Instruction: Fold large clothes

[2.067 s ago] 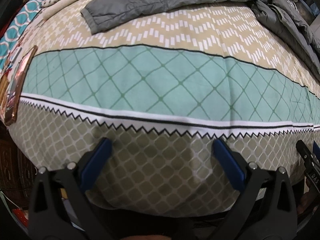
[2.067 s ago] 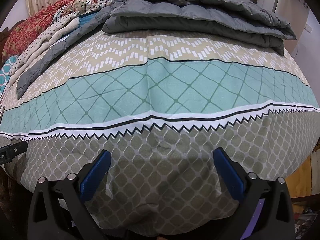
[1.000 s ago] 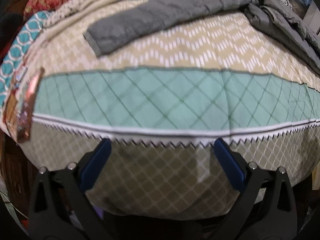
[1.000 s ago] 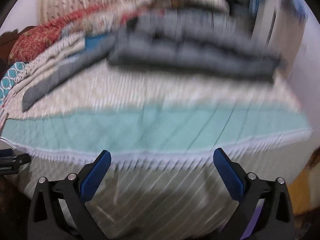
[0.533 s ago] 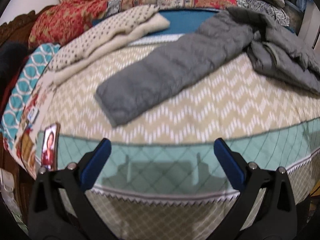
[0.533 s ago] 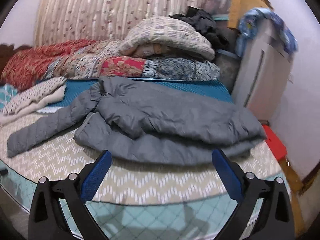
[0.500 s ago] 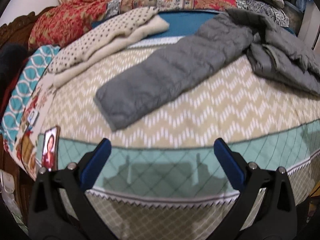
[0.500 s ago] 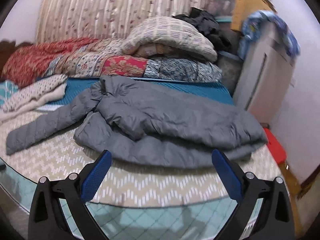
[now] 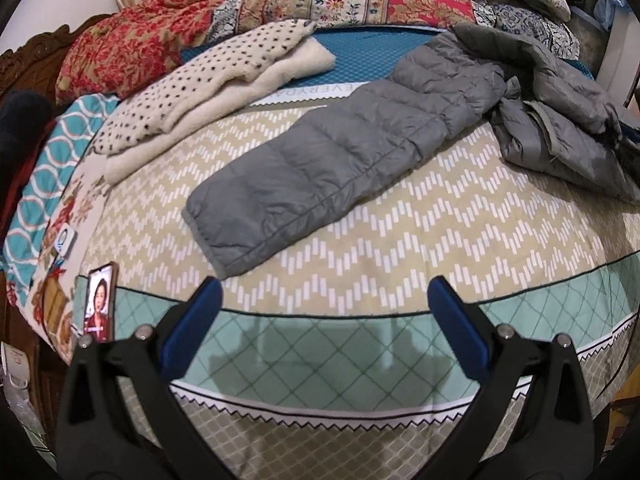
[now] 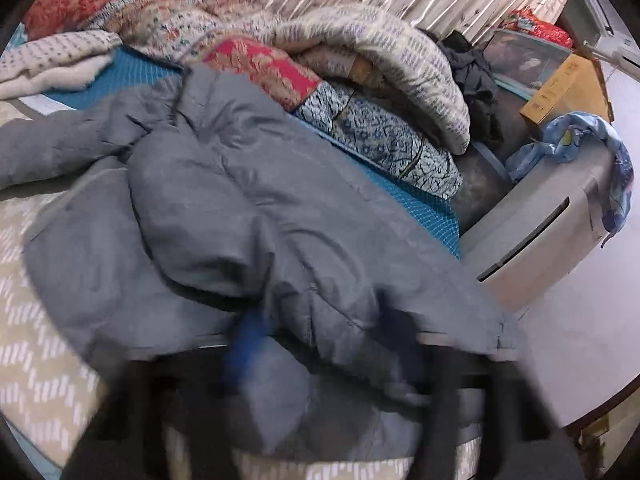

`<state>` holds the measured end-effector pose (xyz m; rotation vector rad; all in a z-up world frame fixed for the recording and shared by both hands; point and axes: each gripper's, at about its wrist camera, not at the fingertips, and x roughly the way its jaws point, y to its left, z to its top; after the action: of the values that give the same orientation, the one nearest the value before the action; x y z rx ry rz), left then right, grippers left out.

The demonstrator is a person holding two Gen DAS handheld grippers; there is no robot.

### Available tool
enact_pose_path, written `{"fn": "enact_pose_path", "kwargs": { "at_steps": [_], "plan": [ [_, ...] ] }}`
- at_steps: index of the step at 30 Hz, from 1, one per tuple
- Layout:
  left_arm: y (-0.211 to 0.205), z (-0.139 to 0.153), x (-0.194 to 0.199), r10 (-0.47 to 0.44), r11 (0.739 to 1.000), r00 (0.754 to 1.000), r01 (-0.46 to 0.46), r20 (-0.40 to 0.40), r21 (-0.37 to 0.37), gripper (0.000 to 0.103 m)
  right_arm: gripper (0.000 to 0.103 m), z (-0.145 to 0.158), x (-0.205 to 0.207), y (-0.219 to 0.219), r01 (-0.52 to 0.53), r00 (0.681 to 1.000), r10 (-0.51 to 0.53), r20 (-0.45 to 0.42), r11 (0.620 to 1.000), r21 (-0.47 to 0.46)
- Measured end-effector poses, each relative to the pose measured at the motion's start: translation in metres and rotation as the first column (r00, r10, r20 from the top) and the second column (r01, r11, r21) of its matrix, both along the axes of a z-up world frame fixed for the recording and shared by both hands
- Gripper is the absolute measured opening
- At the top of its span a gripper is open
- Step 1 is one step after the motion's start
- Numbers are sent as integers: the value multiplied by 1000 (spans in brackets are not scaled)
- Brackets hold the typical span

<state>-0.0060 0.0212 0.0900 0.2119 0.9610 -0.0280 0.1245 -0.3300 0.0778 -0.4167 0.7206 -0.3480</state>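
Both views have climbed off the bed's front edge since two seconds back: then they showed mostly the patterned bedspread (image 9: pixel 400 240), and now the grey padded jacket (image 9: pixel 560 128) fills much of them. Half a second ago the right gripper (image 10: pixel 320 360) stood sharp and wide over the bedspread with the jacket ahead; now it is a dark smear pushed up against the jacket's bulk, and I cannot tell how its jaws stand. The left gripper (image 9: pixel 320 308) hangs wide and empty above the teal band, with the jacket's sleeve (image 9: pixel 320 176) stretched flat just beyond its tips.

The jacket lies crumpled toward the bed's right side, body bunched, one sleeve flung out leftward.

Risks, as I judge them: the puffy, slippery fill may let a pinch catch only the outer shell or several layers at once, so the fold drags lopsided. Moving this fast, the right gripper could snag the bedspread too. A phone (image 9: pixel 99 300) near the left edge could get knocked off by a swept sleeve.
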Motion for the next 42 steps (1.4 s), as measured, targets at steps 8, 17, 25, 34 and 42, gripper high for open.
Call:
{"fn": "enact_pose_path", "kwargs": {
  "at_steps": [8,17,25,34,42],
  "plan": [
    [2,13,-17,-9,1000,999,8,48,16,98,103,92,-66,13,-96,969,54,242,981,167],
    [2,26,-40,-24,1000,995,22,92,18,98,103,140,-150,59,-300,914,210,347,926,230],
    [14,40,-63,1,1000,991,-2,133,6,99,103,65,-173,91,-220,971,173,165,916,334],
    [41,52,-76,75,996,983,-82,166,35,99,83,19,-209,130,-123,991,92,95,910,397],
    [64,64,-86,140,987,970,-152,198,48,99,51,63,-230,188,-326,942,241,235,828,457]
  ]
}}
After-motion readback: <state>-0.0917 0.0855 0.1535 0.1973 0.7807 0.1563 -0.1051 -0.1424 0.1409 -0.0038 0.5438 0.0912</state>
